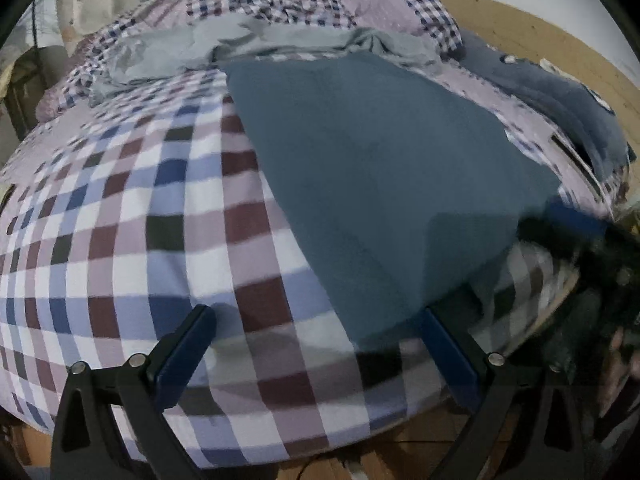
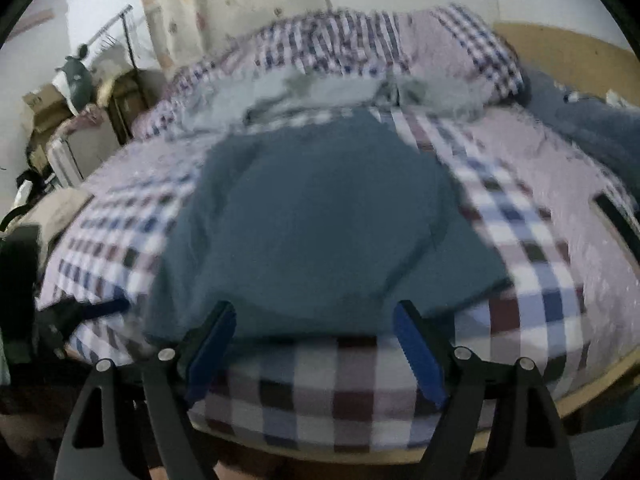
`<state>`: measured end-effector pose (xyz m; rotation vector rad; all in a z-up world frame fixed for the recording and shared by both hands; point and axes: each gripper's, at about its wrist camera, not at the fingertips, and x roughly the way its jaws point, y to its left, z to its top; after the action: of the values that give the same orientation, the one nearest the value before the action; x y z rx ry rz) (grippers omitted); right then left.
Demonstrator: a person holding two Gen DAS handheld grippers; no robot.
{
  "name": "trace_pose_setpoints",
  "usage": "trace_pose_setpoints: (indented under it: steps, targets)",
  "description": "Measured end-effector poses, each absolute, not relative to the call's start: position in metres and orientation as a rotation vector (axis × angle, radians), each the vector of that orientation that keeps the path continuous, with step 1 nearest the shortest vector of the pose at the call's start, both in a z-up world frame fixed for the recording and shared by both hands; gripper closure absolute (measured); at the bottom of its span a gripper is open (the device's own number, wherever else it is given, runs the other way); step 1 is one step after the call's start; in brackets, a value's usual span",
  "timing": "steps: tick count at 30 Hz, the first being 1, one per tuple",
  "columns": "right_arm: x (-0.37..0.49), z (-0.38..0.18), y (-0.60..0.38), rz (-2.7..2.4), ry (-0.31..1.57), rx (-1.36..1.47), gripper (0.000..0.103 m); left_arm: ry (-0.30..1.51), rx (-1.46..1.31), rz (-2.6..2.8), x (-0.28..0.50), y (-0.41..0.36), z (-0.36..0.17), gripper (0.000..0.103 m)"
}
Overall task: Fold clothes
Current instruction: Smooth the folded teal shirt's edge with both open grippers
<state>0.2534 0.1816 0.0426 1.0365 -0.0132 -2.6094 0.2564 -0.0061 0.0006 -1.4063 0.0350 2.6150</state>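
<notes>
The teal garment point(image 2: 312, 220) on the bed point(image 2: 532, 288) looks soft, light and floppy, best pinched at its near hem corners, with left gripper point(image 1: 316, 316) and right gripper point(image 2: 316, 314) jaws spread, empty.

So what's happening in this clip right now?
A person with tongs in each hand is folding clothes on a bed with a checked cover. A teal garment lies spread flat near the bed's front edge, one side apparently already folded over. The right tongs and left tongs both stand open above the bed's near edge, holding nothing. A crumpled light grey garment waits further back, and a dark blue one lies off to the right.
</notes>
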Motion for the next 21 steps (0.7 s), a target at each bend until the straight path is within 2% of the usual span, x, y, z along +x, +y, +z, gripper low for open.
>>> trace_pose_setpoints:
  steps: [4, 7, 15, 21]
  targets:
    - [0.253, 0.046, 0.166, -2.593, 0.021, 0.964, 0.019, -0.075, -1.449, 2.555, 0.263, -0.017, 0.001, 0.000]
    - [0.250, 0.045, 0.153, -2.567, 0.065, 0.952, 0.019, -0.257, -1.472, 2.545, 0.265, -0.042, 0.004, 0.000]
    - [0.249, 0.027, 0.146, -2.518, 0.152, 1.052, 0.019, -1.034, -1.294, 2.305, 0.266, -0.104, -0.001, 0.000]
    - [0.254, 0.020, 0.150, -2.448, 0.161, 1.119, 0.019, -1.164, -1.196, 2.102, 0.256, -0.089, -0.008, 0.000]
